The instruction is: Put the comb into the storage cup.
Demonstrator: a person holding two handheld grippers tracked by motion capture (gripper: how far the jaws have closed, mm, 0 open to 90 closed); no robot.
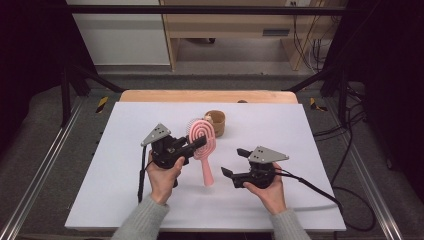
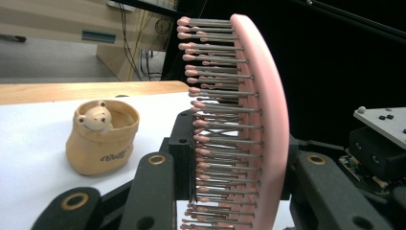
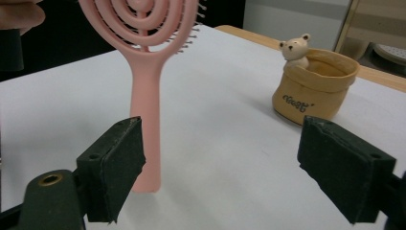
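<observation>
A pink hairbrush [image 1: 202,137] with a spiral head stands upright, handle end down near the white sheet. My left gripper [image 1: 199,143] is shut on its head; in the left gripper view the jaws clamp the bristles and the curved back [image 2: 270,120]. My right gripper [image 1: 234,161] is open to the right of the handle. In the right gripper view the handle [image 3: 146,105] stands just beyond the left jaw, with nothing between the pads [image 3: 117,163]. A tan pouch-shaped holder with a small bear figure [image 1: 216,122] stands behind the brush.
The white sheet [image 1: 125,130] covers a wooden table whose far edge [image 1: 200,96] shows behind it. Metal frame rails run along both sides, and cables [image 1: 350,150] lie on the floor at the right. The holder [image 3: 313,86] stands far right of the brush handle.
</observation>
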